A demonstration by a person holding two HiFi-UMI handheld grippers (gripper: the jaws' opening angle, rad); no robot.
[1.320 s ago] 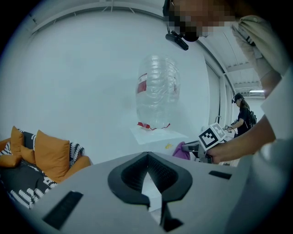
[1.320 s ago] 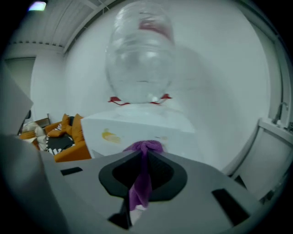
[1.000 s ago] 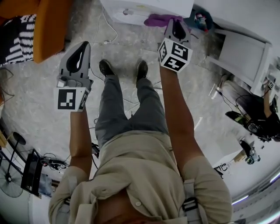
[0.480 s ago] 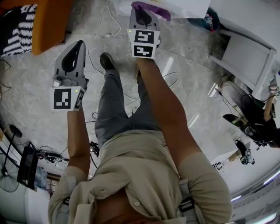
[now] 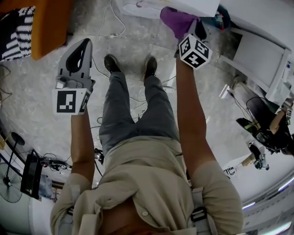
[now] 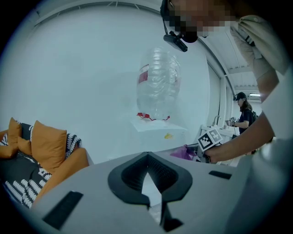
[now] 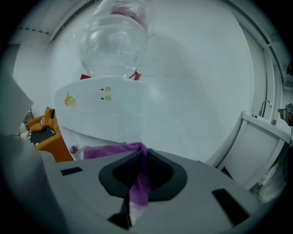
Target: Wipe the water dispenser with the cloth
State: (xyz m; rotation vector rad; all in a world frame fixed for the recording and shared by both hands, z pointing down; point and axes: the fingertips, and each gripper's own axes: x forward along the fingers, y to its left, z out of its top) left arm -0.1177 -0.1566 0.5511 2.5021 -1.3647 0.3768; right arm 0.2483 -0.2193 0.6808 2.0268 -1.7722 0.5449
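At the top of the head view, the white water dispenser (image 5: 183,5) is seen from above. The purple cloth (image 5: 177,20) is held up at its front edge by the right gripper (image 5: 192,31), in the upper right part of the frame. The left gripper (image 5: 85,46) is held out at the left, well apart from the dispenser, over the grey floor (image 5: 36,105). Its tips are seen pressed together. An orange sofa (image 5: 53,23) with a striped cushion (image 5: 16,36) is seen in the upper left corner. Two dark shoes (image 5: 110,64) are seen in the upper middle of the frame.

Low in the left gripper view, the jaws of the left gripper (image 6: 147,157) are seen closed at the tips, and nothing is held between them. The dispenser (image 6: 155,130) is seen in the middle, with a clear water bottle (image 6: 158,84) stood upside down on top. The cloth (image 6: 183,151) and the right gripper (image 6: 210,139) are seen beside it, right of middle. Orange cushions (image 6: 48,144) are seen at the lower left.

Low in the right gripper view, the jaws of the right gripper (image 7: 142,157) are seen closed tight on the cloth (image 7: 139,187). The rest of the cloth is spread out to the left, right up at the front of the dispenser (image 7: 105,109). The bottle (image 7: 116,41) is seen at the top of the frame.
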